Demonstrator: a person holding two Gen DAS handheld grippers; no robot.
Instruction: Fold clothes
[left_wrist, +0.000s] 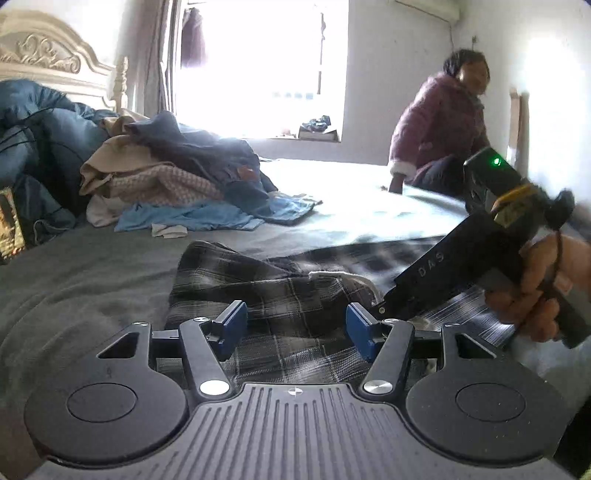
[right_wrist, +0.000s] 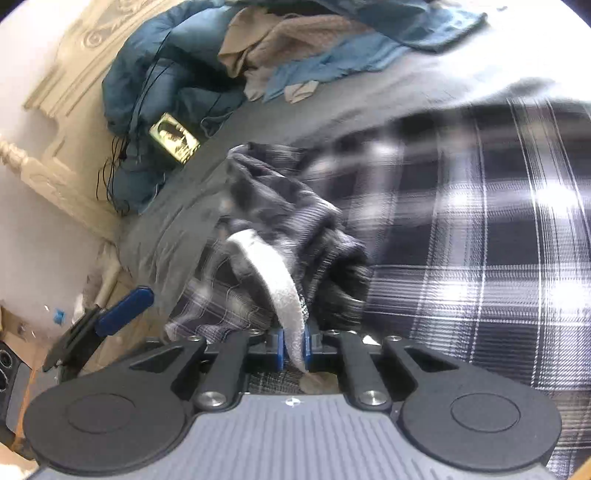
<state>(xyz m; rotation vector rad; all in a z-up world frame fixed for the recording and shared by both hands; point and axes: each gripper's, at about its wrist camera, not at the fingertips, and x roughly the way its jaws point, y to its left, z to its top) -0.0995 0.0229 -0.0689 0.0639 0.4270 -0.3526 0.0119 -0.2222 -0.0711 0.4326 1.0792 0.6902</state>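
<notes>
A black-and-white plaid garment (left_wrist: 280, 295) lies spread on the grey bed sheet (left_wrist: 92, 280), also filling the right wrist view (right_wrist: 480, 229). My left gripper (left_wrist: 296, 330) is open just above its near edge, with fabric between the blue pads but not clamped. My right gripper (right_wrist: 293, 347) is shut on the garment's white fleece lining (right_wrist: 273, 273) at a bunched edge. In the left wrist view the right gripper's black body (left_wrist: 480, 251) reaches in from the right, held by a hand.
A pile of blue, beige and pink clothes (left_wrist: 177, 177) lies at the back left, next to a blue duvet (left_wrist: 37, 140) and cream headboard (left_wrist: 48, 55). A person in a purple jacket (left_wrist: 439, 129) sits on the far right of the bed. A phone-like object (right_wrist: 173, 138) lies near the duvet.
</notes>
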